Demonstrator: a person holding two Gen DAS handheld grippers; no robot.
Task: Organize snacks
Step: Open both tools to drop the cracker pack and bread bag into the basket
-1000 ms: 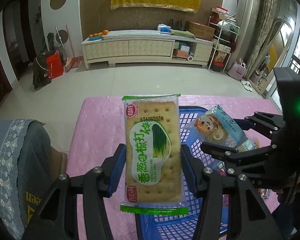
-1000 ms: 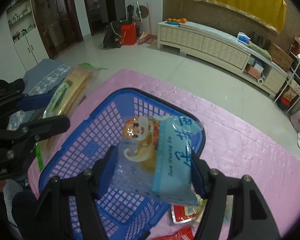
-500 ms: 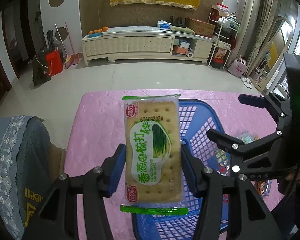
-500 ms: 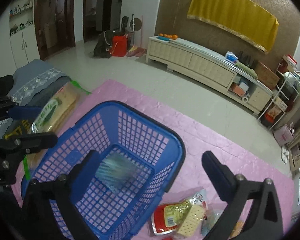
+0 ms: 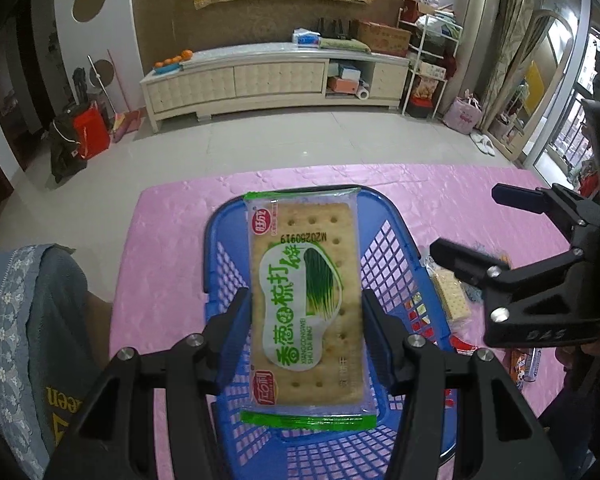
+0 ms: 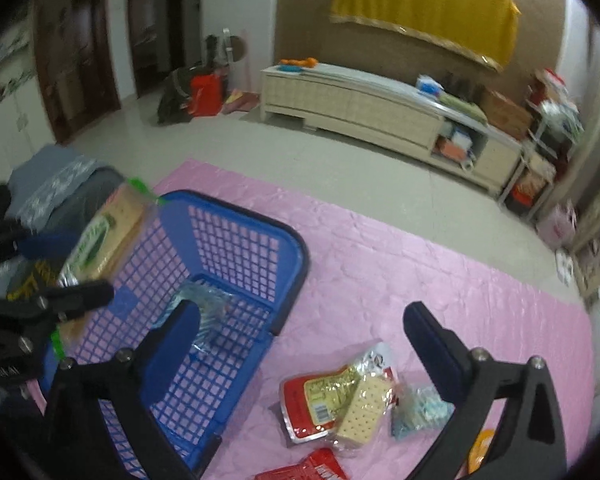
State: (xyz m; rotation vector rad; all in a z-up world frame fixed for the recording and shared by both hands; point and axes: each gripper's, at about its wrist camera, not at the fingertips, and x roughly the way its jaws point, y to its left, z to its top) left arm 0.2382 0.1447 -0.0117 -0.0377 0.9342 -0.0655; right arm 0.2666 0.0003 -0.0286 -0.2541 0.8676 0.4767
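Observation:
My left gripper (image 5: 306, 332) is shut on a green-and-white cracker packet (image 5: 305, 300) and holds it above the blue plastic basket (image 5: 388, 256). In the right wrist view the same cracker packet (image 6: 100, 236) hangs over the basket's left rim (image 6: 236, 208). A blue-and-clear snack bag (image 6: 208, 312) lies on the basket floor. My right gripper (image 6: 300, 328) stands wide open with nothing between its fingers, over the basket's right wall and the pink cloth (image 6: 400, 264). It appears as the right gripper (image 5: 480, 228) at the right of the left wrist view.
Loose snacks lie on the pink cloth right of the basket: a red packet (image 6: 312, 404), a cracker pack (image 6: 364, 404), a small blue bag (image 6: 420, 412). A grey-blue covered chair (image 5: 24, 320) stands left of the table. A cream cabinet (image 5: 260, 76) lines the far wall.
My right gripper opened and dropped the blue snack bag into the basket, then drew off to the right. My left gripper carried the cracker packet rightward over the basket.

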